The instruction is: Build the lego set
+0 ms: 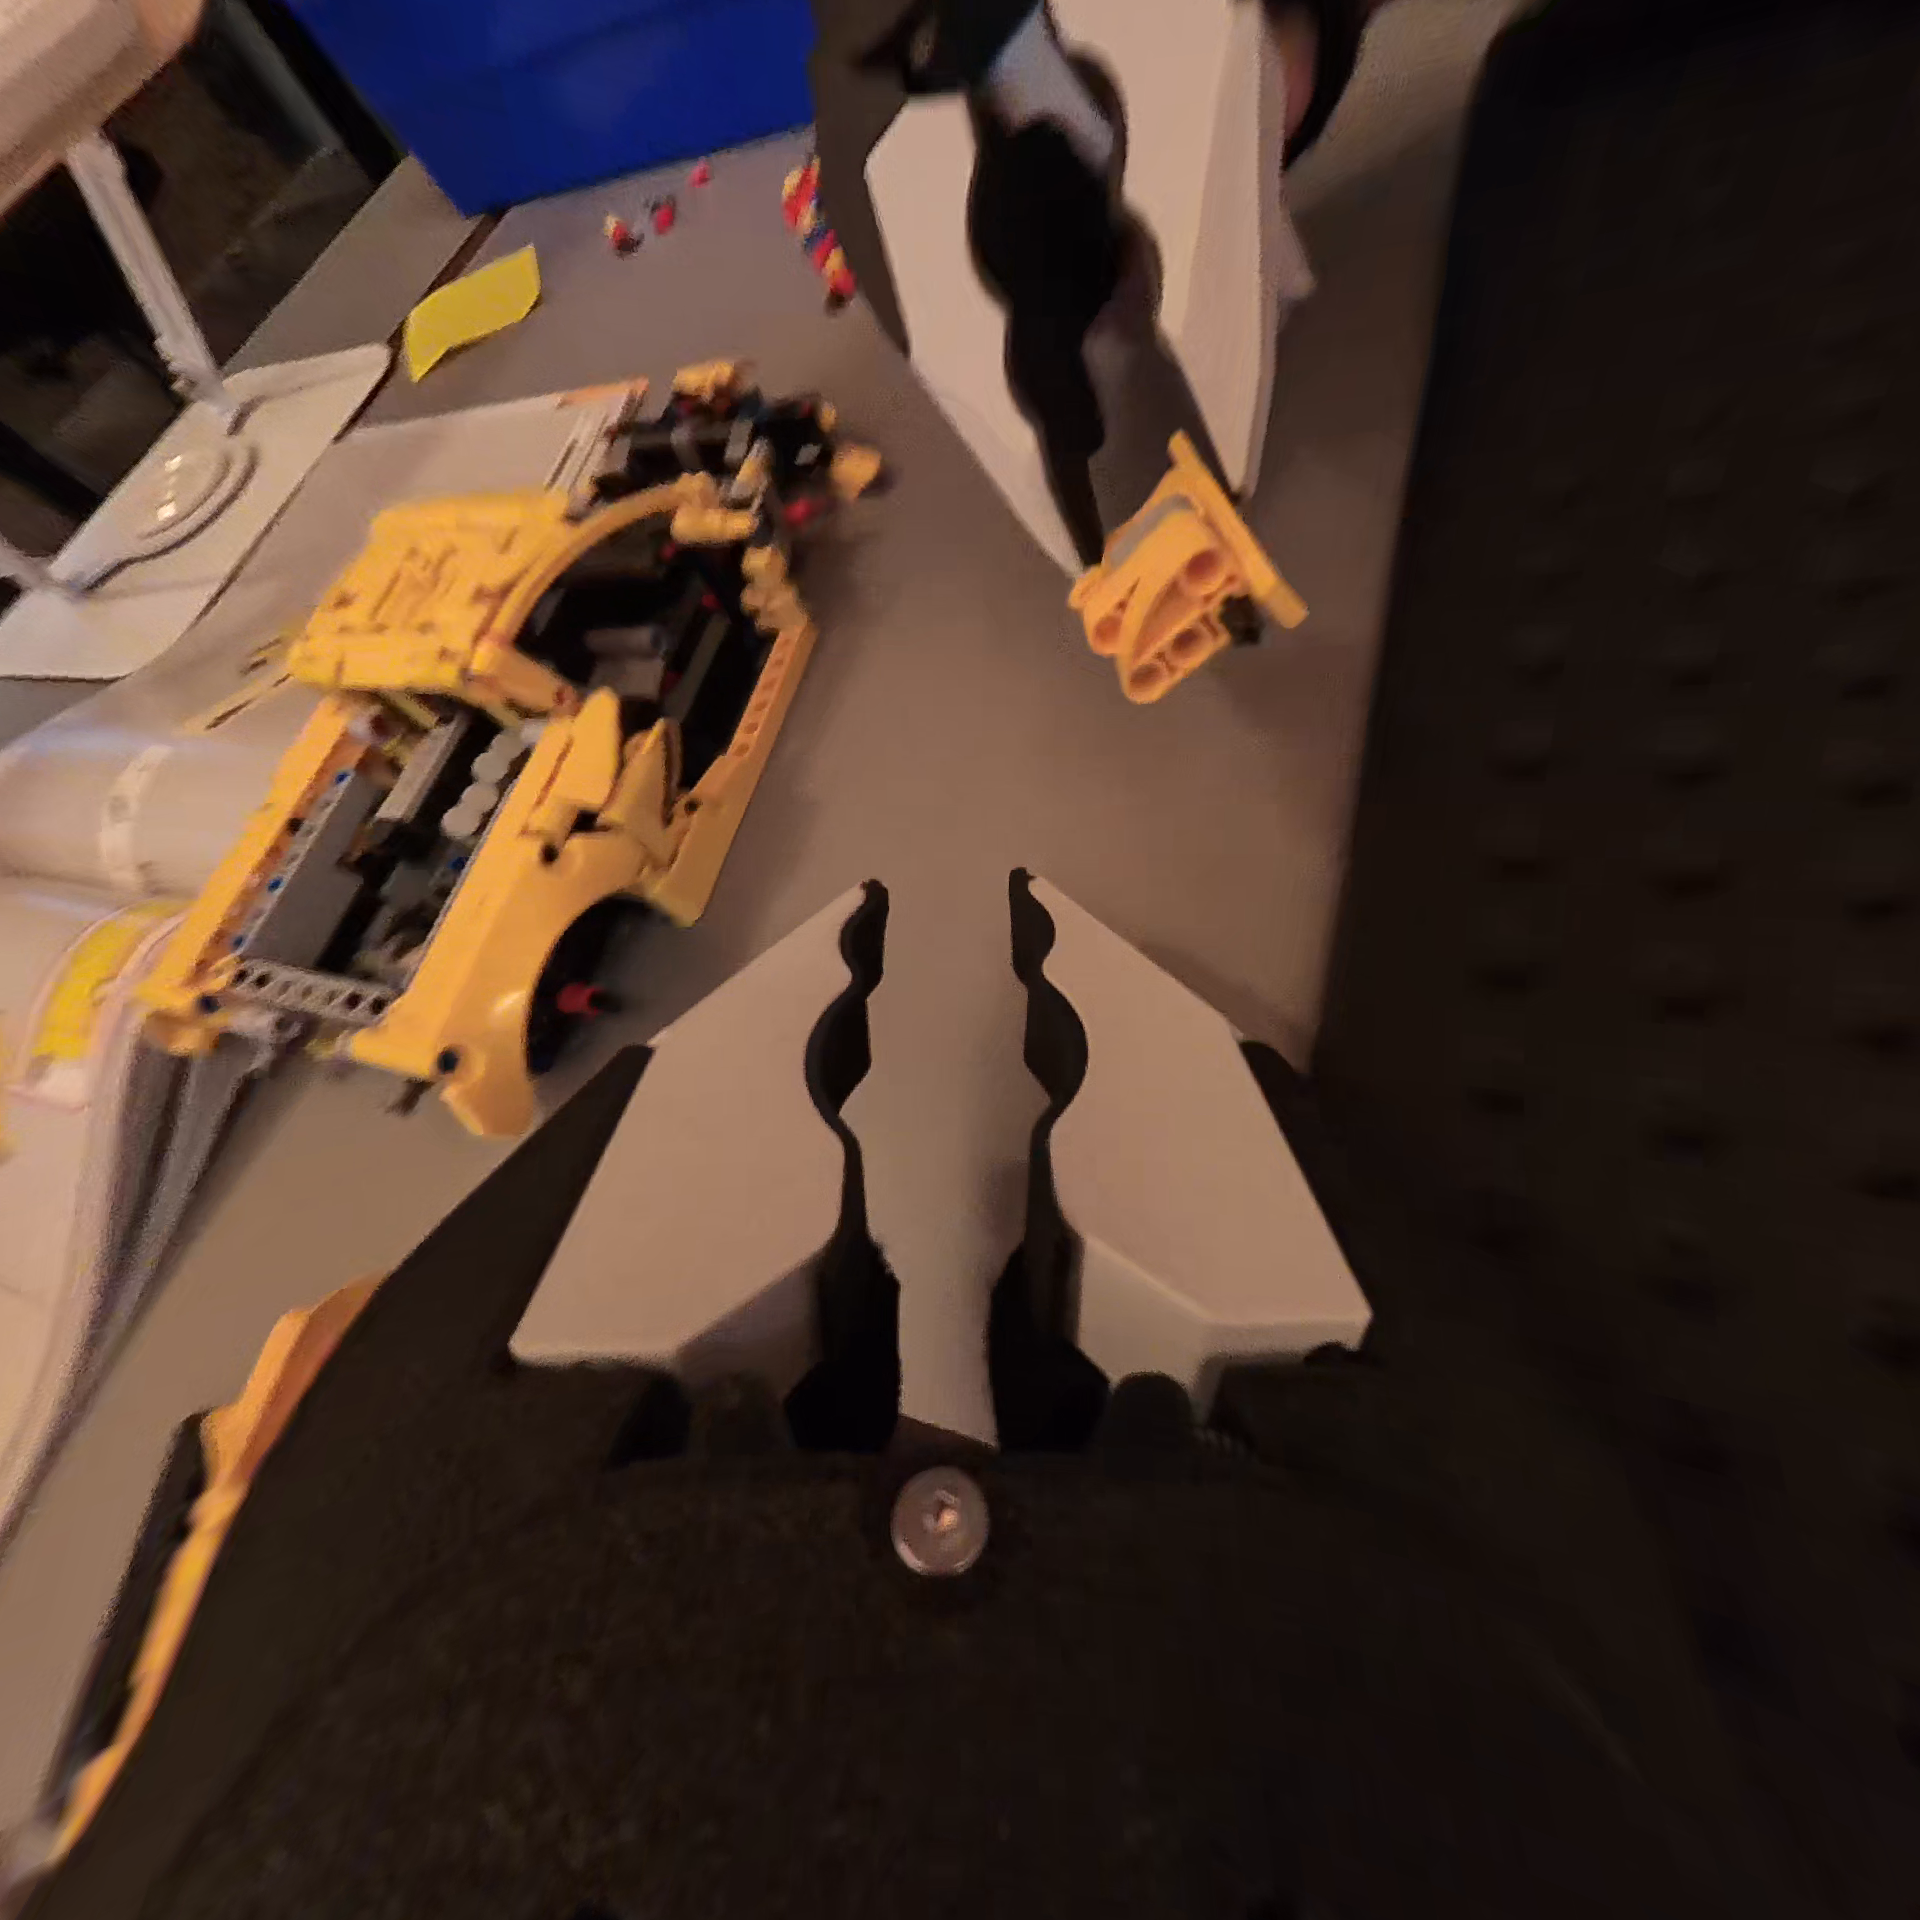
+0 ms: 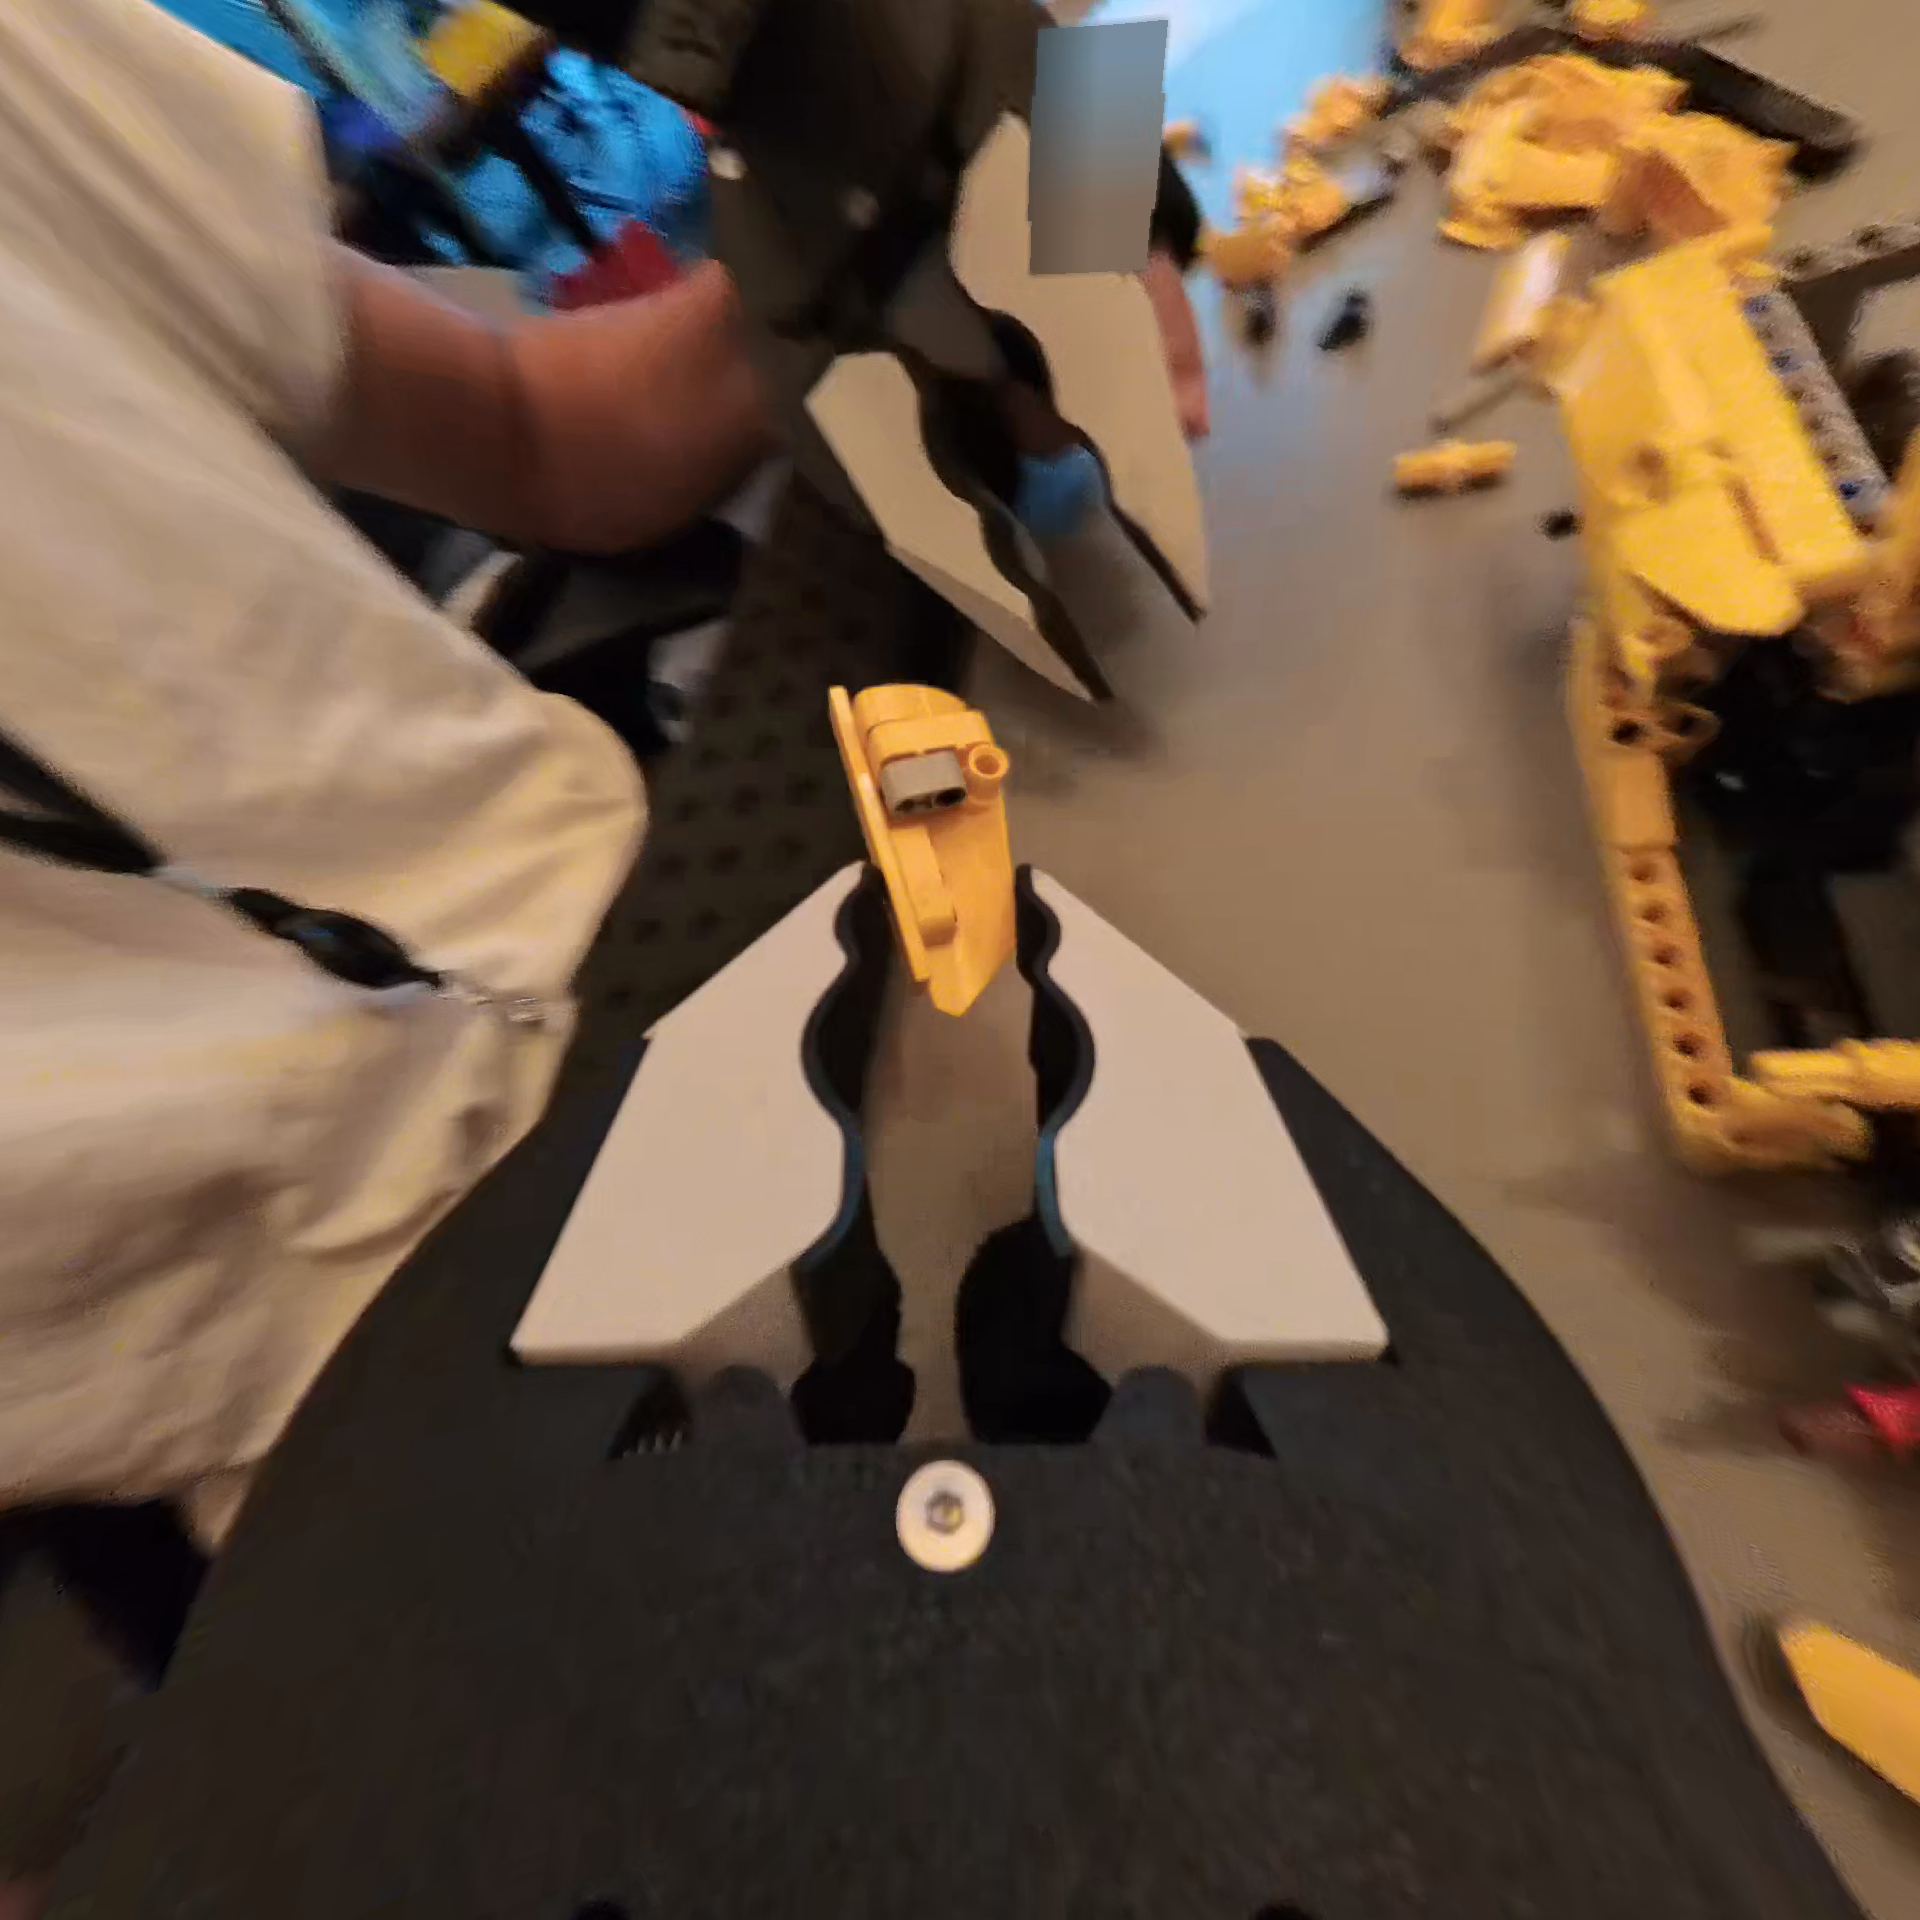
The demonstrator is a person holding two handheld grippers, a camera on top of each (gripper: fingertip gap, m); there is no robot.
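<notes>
A half-built yellow Lego car [image 1: 499, 748] lies on the grey table, left of both grippers; it also shows at the right of the right wrist view [image 2: 1714, 540]. My right gripper [image 2: 943, 883] is shut on a small yellow sub-assembly [image 2: 935, 831] with a grey connector, held above the table. In the left wrist view that gripper [image 1: 1164, 520] hangs at the upper right with the same piece [image 1: 1184, 592]. My left gripper [image 1: 948, 888] is open and empty, just right of the car's near end. It also shows, open, in the right wrist view [image 2: 1148, 652].
A dark perforated mat [image 1: 1662, 831] covers the right side. A blue box [image 1: 582, 94], a flat yellow part [image 1: 473, 307] and small red pieces [image 1: 665, 213] lie at the back. A pile of loose yellow parts [image 2: 1558, 135] lies beyond the car. A person's pale sleeve [image 2: 260, 727] fills the left. The left gripper's tips are roughly 7 centimetres from the right gripper's.
</notes>
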